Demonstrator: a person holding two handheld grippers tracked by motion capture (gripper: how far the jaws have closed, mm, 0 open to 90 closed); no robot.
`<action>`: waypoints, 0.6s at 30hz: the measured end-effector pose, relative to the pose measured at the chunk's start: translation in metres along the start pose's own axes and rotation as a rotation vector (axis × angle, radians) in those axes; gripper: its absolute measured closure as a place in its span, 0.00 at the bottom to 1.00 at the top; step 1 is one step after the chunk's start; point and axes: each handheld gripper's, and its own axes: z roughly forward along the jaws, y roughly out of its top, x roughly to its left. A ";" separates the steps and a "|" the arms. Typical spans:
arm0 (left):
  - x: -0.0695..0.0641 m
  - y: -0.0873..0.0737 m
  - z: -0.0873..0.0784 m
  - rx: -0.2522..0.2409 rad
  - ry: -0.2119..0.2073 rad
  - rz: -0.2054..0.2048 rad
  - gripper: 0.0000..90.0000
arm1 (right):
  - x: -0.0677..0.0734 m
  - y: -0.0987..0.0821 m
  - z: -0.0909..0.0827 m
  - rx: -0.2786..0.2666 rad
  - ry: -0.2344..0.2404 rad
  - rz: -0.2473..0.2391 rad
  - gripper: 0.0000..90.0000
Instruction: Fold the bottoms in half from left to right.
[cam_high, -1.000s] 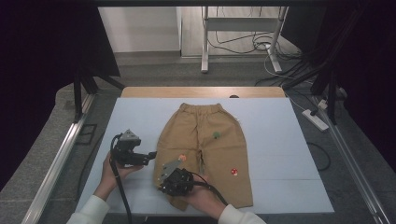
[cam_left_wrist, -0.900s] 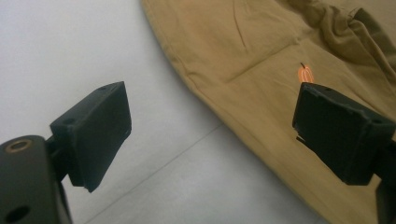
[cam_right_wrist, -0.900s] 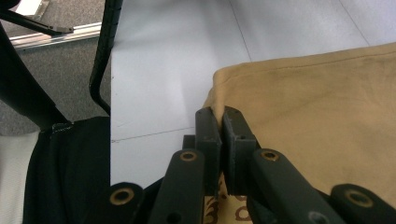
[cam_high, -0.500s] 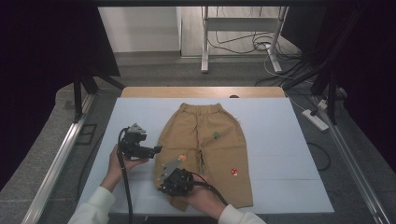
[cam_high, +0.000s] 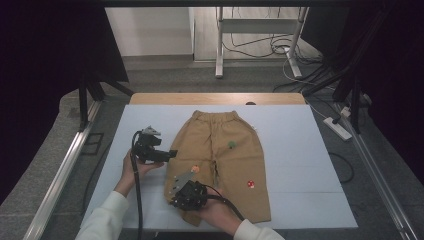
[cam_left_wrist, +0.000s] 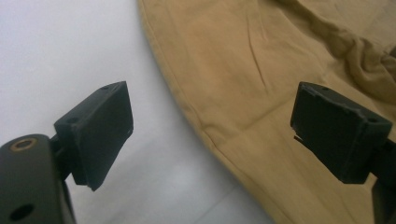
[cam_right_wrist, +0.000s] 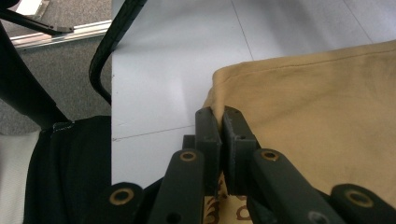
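Note:
Tan trousers (cam_high: 235, 165) lie flat on a pale board (cam_high: 300, 150), waistband at the far end. Small patches sit on the legs: green (cam_high: 231, 145), orange (cam_high: 195, 169), red (cam_high: 250, 184). My left gripper (cam_high: 172, 153) hovers at the outer edge of the trousers' left leg. It is open (cam_left_wrist: 215, 126), and the cloth's edge (cam_left_wrist: 201, 116) runs between its wide-apart pads, untouched. My right gripper (cam_high: 176, 201) is at the near hem of that same leg. In the right gripper view it is shut (cam_right_wrist: 222, 119) on the hem's corner (cam_right_wrist: 217, 91).
A wooden table edge (cam_high: 215, 98) shows beyond the board. A power strip (cam_high: 339, 128) and cables lie on the floor to the right. Metal rails (cam_high: 65, 170) run along both sides. The left gripper's cable (cam_right_wrist: 105, 56) curves over the board's near left part.
My left gripper has moved away from the person and rightward, up to the trousers' left edge. The right gripper has stayed shut on the hem.

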 end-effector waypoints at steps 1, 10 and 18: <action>0.001 0.001 0.001 0.002 0.000 -0.001 0.14 | 0.000 0.000 0.000 0.000 0.000 0.000 0.95; 0.009 0.009 0.011 0.006 -0.006 -0.017 0.14 | 0.001 -0.001 0.001 0.000 0.001 0.004 0.95; 0.012 0.019 0.023 0.028 0.005 -0.013 0.14 | 0.001 -0.001 0.001 0.001 0.001 0.004 0.95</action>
